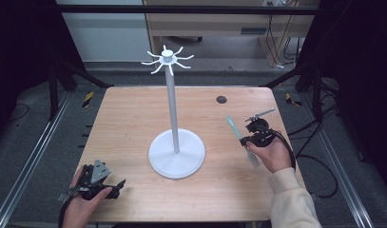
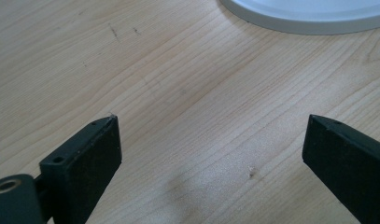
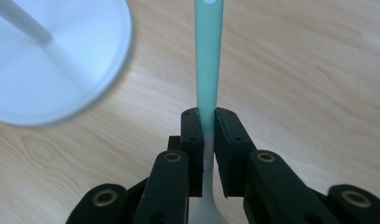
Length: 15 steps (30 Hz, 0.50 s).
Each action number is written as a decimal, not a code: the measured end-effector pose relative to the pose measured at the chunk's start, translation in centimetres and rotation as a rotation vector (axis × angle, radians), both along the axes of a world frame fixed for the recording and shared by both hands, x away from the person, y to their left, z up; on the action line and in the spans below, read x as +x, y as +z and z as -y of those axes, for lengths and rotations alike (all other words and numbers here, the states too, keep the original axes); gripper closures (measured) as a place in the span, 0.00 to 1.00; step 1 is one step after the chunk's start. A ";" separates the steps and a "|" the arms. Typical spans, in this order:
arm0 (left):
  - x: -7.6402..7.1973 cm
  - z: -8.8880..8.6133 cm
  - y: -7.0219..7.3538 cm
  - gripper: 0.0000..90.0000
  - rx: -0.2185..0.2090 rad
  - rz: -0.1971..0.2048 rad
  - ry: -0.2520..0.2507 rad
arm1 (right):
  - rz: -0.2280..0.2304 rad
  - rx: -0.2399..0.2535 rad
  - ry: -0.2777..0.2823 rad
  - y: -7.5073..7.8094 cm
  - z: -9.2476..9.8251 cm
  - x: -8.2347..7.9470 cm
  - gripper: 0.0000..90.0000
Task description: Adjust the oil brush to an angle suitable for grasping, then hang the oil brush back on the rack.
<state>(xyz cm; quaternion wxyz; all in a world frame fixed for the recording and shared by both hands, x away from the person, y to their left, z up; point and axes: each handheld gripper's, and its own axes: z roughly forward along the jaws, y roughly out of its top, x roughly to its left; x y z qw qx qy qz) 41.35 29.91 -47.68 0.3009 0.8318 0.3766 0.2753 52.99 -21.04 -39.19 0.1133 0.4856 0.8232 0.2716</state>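
A white stand (image 1: 172,104) rises from a round base (image 1: 177,154) at the table's middle, with several curved hooks (image 1: 167,59) at its top. My right gripper (image 1: 250,138) is to the right of the base, lifted off the table. It is shut on a utensil (image 1: 233,127) with a teal handle and a white end. In the right gripper view the jaws (image 3: 207,116) pinch the utensil (image 3: 208,56) where teal meets white, and its handle points away, with a hole near the tip. My left gripper (image 1: 116,186) rests open at the front left with bare wood between its jaws (image 2: 211,135).
The wooden table (image 1: 134,118) has a small dark round hole (image 1: 221,99) at its far right. The stand's base (image 2: 309,14) lies just beyond the left gripper. Black frame posts flank the table, and cables trail on the floor to the right.
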 end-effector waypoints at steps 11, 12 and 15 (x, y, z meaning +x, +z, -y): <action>0.0 -0.3 0.1 0.05 -0.008 0.007 0.013 | 0.155 0.153 0.016 3.1 -1.9 0.3 0.92; 0.0 -0.3 0.1 0.05 -0.008 0.007 0.013 | 0.162 0.163 0.020 3.3 -2.0 0.1 0.92; 0.0 -0.4 0.3 0.05 -0.009 0.019 0.013 | 0.201 0.173 0.038 3.8 -2.6 -0.5 0.92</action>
